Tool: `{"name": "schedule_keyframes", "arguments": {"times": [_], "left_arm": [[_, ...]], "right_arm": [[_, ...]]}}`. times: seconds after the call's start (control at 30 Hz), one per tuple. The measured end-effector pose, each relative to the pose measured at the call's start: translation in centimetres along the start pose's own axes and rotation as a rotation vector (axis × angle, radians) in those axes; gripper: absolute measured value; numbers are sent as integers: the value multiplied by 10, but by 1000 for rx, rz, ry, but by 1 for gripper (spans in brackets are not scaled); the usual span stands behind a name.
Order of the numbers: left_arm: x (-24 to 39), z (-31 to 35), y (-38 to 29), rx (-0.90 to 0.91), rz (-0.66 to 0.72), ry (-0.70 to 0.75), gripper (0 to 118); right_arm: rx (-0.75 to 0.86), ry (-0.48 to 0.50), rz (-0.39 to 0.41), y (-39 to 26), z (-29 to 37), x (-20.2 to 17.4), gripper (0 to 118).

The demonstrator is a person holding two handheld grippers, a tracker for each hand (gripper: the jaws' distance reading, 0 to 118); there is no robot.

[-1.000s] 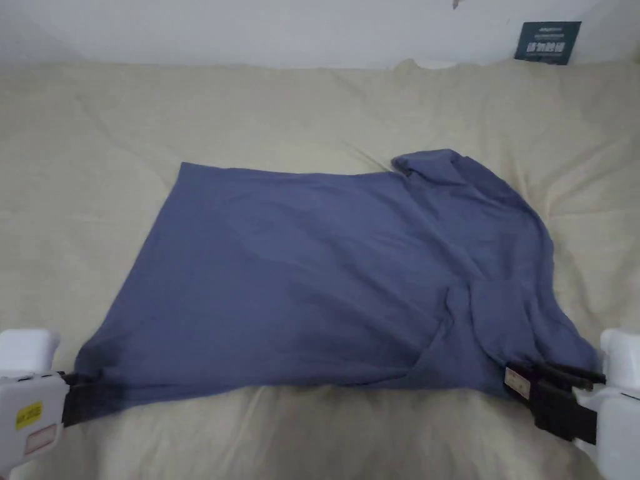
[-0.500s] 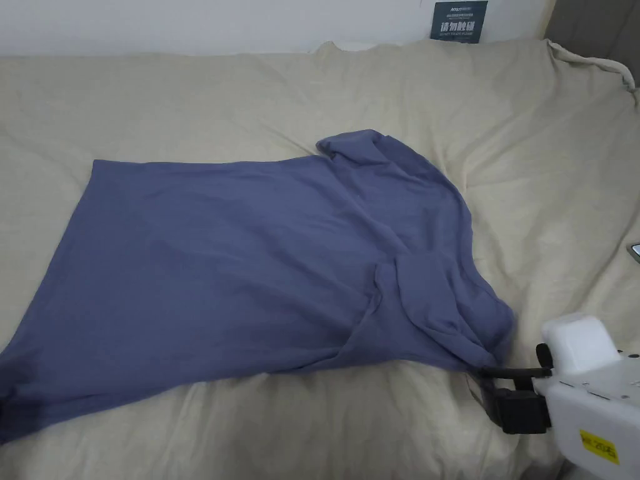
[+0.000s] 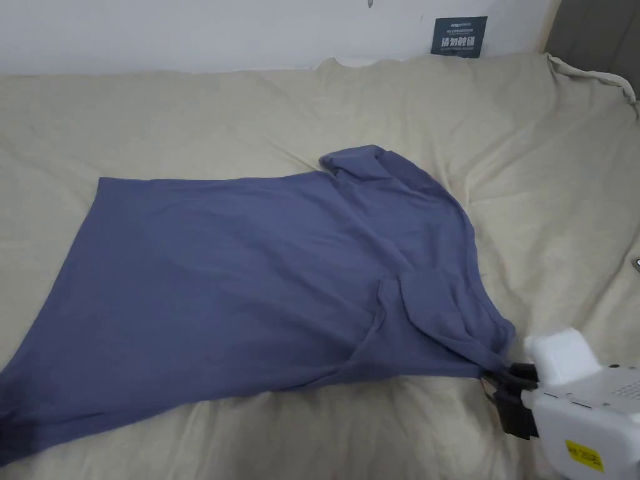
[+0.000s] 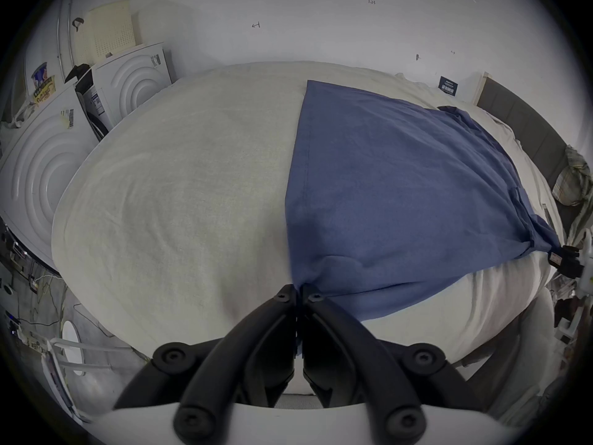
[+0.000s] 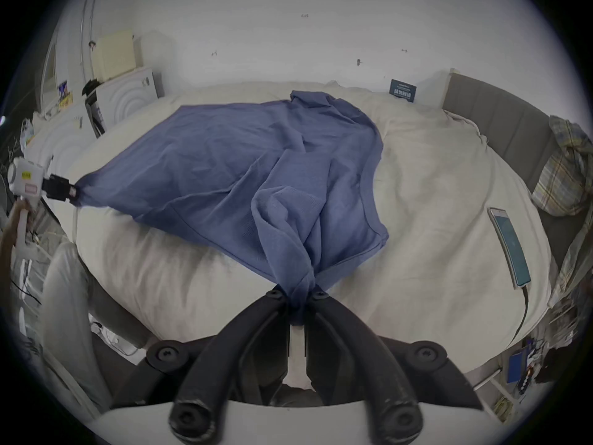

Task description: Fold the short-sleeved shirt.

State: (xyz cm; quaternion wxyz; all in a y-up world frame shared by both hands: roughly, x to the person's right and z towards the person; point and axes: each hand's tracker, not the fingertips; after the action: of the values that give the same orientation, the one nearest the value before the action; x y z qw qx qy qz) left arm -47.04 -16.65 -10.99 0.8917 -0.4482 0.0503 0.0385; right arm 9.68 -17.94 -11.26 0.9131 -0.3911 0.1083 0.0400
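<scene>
Here shirt stretched between left gripper, right gripper jaws.

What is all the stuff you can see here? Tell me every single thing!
shirt: one, blue, spread on the bed, two near corners pinched.
bed cover: one, cream, under the shirt.
sign: one, dark, on the wall behind the bed.
phone: one, blue screen, on the bed, right of the shirt.
checked cloth: one, bunched at the grey headboard.
white panels: two, ring pattern, left of the bed.
left tongs: black, shut on the shirt's hem corner.
right tongs: black, shut on the sleeve end.
</scene>
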Motion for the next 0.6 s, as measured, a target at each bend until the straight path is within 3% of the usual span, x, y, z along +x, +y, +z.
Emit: {"name": "schedule_keyframes", "arguments": {"times": [0.33,0.43,0.6], "left_arm": [[-7,44,44,147,60,-51,2],[-9,34,77,187,96,-75,2],[-1,-24,133,110,78,-60,2]], "right_arm": [[136,135,-124,61,32,17,7],[139,135,-147,89,19,29,7],[61,184,-262,127,-35,53,7]]}}
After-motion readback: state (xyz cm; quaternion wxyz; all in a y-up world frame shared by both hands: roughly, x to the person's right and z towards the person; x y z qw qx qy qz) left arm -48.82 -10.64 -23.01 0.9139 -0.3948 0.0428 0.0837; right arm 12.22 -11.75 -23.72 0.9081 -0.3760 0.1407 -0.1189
